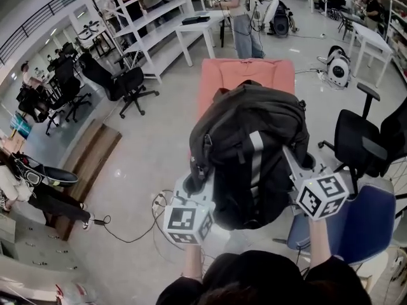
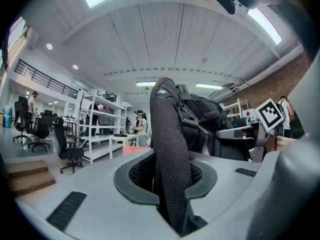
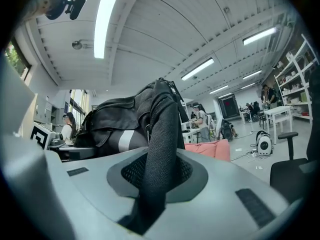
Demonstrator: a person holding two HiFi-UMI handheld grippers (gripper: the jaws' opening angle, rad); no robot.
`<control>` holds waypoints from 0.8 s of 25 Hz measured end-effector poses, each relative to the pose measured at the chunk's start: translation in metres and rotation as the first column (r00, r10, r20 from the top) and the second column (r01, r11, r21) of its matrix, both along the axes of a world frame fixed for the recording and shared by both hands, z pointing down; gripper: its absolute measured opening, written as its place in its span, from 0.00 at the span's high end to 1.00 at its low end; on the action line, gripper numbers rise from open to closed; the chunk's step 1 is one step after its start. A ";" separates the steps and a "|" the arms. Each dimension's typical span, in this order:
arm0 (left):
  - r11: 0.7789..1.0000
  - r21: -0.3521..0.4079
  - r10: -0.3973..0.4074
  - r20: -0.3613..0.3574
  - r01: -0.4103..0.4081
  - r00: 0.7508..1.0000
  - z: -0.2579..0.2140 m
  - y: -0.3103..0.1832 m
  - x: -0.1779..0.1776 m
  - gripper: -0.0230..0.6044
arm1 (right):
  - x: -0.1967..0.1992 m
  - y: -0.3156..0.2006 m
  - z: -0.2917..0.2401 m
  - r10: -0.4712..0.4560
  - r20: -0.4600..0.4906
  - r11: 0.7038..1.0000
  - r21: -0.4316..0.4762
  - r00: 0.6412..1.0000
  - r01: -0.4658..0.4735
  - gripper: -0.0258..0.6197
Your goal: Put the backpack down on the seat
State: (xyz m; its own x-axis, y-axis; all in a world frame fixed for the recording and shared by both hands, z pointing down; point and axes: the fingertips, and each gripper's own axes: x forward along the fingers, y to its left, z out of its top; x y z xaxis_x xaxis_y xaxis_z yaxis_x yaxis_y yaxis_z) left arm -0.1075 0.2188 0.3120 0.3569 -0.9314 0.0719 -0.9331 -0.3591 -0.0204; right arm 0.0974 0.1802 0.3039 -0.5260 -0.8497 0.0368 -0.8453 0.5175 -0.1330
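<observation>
A black backpack [image 1: 251, 151] with a grey stripe hangs in the air between my two grippers. It is above the near end of a salmon-pink seat [image 1: 219, 75]. My left gripper [image 1: 198, 173] is shut on the left shoulder strap [image 2: 170, 149], a black mesh band that runs up between its jaws. My right gripper [image 1: 296, 164] is shut on the right shoulder strap [image 3: 161, 144] in the same way. In the left gripper view the backpack's body [image 2: 210, 119] rises behind the strap. In the right gripper view the bag [image 3: 117, 119] bulges to the left.
A blue chair [image 1: 362, 224] stands close at my right, with a black office chair [image 1: 356, 138] behind it. Cables [image 1: 137, 224] lie on the floor to the left. White shelving [image 1: 149, 24], a white table [image 1: 200, 27] and people stand farther back.
</observation>
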 end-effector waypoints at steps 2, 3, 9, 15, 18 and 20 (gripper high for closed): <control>1.000 -0.006 0.009 -0.008 -0.009 1.000 0.003 -0.030 -0.011 0.82 | -0.011 -0.028 0.002 0.016 -0.001 1.000 -0.006 1.000 -0.016 0.86; 1.000 -0.011 0.017 -0.012 -0.017 1.000 0.005 -0.042 -0.015 0.82 | -0.015 -0.039 0.003 0.024 -0.002 1.000 -0.008 1.000 -0.024 0.86; 0.998 -0.008 0.058 -0.014 -0.058 0.998 0.013 -0.090 -0.032 0.82 | -0.030 -0.078 0.009 0.066 0.002 0.998 -0.004 0.998 -0.066 0.87; 0.995 0.007 0.101 -0.003 -0.101 0.995 0.026 -0.143 -0.045 0.82 | -0.043 -0.123 0.025 0.099 0.007 0.995 0.009 0.995 -0.099 0.87; 0.994 0.005 0.111 -0.004 -0.111 0.994 0.017 -0.170 -0.051 0.82 | -0.048 -0.147 0.014 0.111 0.000 0.994 0.008 0.994 -0.111 0.87; 0.993 -0.004 0.116 -0.010 -0.116 0.993 0.014 -0.185 -0.054 0.82 | -0.051 -0.162 0.009 0.116 -0.009 0.993 0.003 0.993 -0.116 0.87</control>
State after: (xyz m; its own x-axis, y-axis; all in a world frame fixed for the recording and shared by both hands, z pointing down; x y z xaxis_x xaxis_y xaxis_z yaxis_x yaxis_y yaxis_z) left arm -0.1612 0.0335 0.3261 0.4632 -0.8833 0.0721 -0.8853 -0.4650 -0.0100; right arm 0.0461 0.0181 0.3130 -0.4236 -0.9050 0.0384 -0.9007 0.4163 -0.1239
